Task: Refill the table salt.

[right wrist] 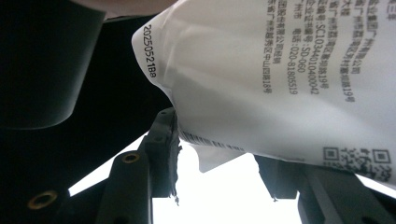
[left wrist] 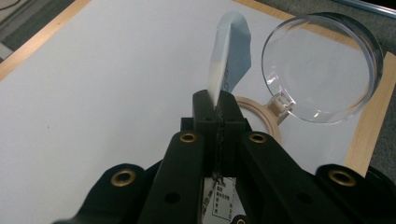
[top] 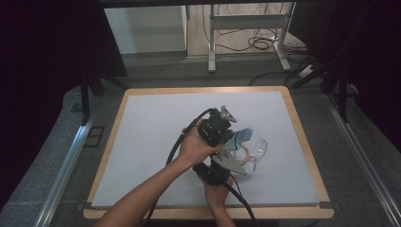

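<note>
A thin white and blue packet (left wrist: 229, 46) stands on edge in my left gripper (left wrist: 218, 100), whose jaws are shut on its lower end. In the high view that gripper (top: 231, 138) is in a hand at mid table, with the packet (top: 243, 135) sticking out to its right. My right gripper (top: 235, 150) comes up from below, close under the left one. In the right gripper view the packet's printed face (right wrist: 280, 79) hangs across my right gripper (right wrist: 219, 149). Its jaws stand apart, the left fingertip (right wrist: 164, 140) touches the packet's edge, and the other tip is hidden.
A clear round dish (left wrist: 322, 70) lies just right of the packet, over a tan ring (left wrist: 262, 114); both lie near the grippers (top: 257, 149). The white mat (top: 156, 142) sits on a wooden board (top: 302, 137). Cables trail toward the near edge.
</note>
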Demonstrator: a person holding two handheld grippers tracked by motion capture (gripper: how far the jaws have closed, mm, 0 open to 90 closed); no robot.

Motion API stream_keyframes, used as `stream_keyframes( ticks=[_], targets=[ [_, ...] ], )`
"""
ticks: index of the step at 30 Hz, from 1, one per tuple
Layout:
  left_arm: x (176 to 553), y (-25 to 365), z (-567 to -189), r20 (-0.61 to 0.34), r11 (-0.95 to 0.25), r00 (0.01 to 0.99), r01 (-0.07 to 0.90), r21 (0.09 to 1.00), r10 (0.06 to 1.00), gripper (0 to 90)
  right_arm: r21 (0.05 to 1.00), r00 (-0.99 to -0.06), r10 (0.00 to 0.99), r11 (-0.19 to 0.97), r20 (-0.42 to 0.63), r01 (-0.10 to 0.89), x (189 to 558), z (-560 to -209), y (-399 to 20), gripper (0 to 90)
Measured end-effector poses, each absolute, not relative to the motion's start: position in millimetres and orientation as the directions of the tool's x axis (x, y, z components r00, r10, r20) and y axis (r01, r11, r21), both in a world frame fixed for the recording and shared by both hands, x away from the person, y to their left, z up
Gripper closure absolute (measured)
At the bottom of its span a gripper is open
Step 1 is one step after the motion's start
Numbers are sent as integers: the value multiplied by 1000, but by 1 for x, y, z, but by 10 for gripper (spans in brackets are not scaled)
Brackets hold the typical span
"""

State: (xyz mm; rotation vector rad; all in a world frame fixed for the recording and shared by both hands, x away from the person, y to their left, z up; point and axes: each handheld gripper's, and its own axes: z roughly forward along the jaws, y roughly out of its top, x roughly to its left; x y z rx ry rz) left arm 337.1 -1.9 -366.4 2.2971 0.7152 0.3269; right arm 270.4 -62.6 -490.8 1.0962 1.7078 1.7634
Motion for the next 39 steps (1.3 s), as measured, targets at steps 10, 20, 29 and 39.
stream_keyframes(
  ticks=[10, 20, 29, 39],
  targets=[
    [337, -2, -367, 31, -605, 816, 402, 687, 578, 898, 970, -584, 778, -134, 231, 205, 270, -491, -62, 537],
    [337, -2, -367, 31, -605, 816, 402, 687, 578, 897, 970, -584, 778, -134, 231, 205, 270, -491, -62, 538],
    [337, -3, -367, 30, -604, 816, 402, 688, 578, 897, 970, -581, 780, -136, 231, 203, 271, -491, -63, 539],
    [338, -4, -366, 36, -610, 819, 397, 686, 573, 897, 968, -581, 778, -142, 238, 206, 271, -490, -63, 539]
  ],
)
